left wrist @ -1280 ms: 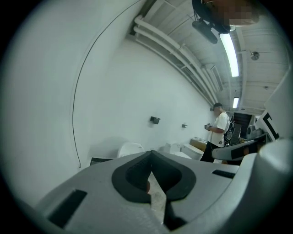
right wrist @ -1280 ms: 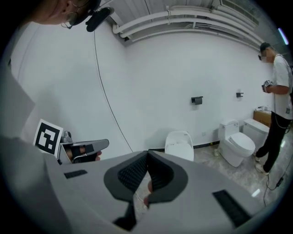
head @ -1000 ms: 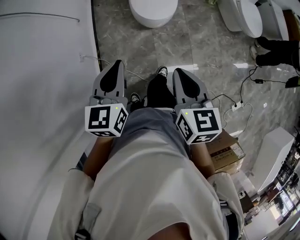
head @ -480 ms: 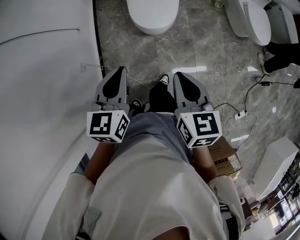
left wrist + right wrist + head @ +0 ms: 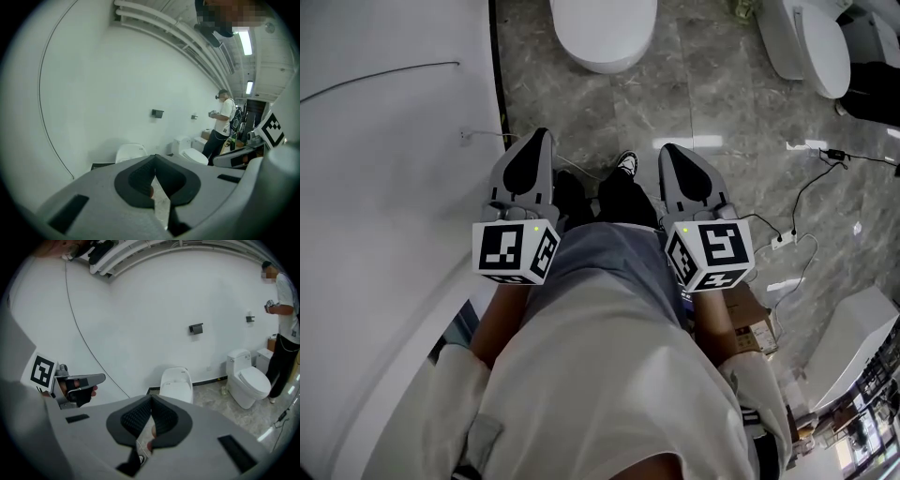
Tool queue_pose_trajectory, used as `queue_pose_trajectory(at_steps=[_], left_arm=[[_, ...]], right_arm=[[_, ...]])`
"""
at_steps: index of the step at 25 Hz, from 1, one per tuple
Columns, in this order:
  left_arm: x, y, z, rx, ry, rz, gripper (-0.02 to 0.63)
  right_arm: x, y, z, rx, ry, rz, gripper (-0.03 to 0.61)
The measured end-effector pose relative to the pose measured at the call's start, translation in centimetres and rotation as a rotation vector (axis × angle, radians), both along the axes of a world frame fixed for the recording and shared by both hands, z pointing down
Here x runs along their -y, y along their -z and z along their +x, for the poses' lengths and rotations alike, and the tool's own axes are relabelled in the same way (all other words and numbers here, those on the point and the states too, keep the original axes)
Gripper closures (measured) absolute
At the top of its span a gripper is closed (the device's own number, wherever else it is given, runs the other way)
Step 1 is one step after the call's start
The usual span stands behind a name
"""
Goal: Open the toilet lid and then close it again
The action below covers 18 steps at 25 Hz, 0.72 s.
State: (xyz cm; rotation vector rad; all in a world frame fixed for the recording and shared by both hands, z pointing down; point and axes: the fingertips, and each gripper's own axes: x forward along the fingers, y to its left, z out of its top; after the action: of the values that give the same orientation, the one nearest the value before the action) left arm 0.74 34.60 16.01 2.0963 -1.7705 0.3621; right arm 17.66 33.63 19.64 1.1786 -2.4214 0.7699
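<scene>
Left gripper (image 5: 542,136) and right gripper (image 5: 668,150) are closed on nothing; the toilet (image 5: 176,389) should be neared squarely so its lid (image 5: 602,23) can be lifted by the front edge

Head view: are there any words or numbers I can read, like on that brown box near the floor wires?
Cardboard box: dark print on top, too small to read.
Left cube and right cube: black-and-white square patterns only, no letters.
Nothing else has readable text.
</scene>
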Motion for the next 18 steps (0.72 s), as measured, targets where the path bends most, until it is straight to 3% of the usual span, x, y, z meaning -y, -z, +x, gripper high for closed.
queue_pose_trajectory(at_steps=[9,18], left_arm=[[0.7,-0.3,0.2,-0.018,0.004,0.007,0.606],[5.4,-0.4,-1.6,-0.064,0.006,0.023,0.606]], right_arm=[[0.9,0.1,-0.2,-0.002,0.006,0.014,0.568],[5.2,0.5,-2.6,-0.019,0.028,0.025,0.569]])
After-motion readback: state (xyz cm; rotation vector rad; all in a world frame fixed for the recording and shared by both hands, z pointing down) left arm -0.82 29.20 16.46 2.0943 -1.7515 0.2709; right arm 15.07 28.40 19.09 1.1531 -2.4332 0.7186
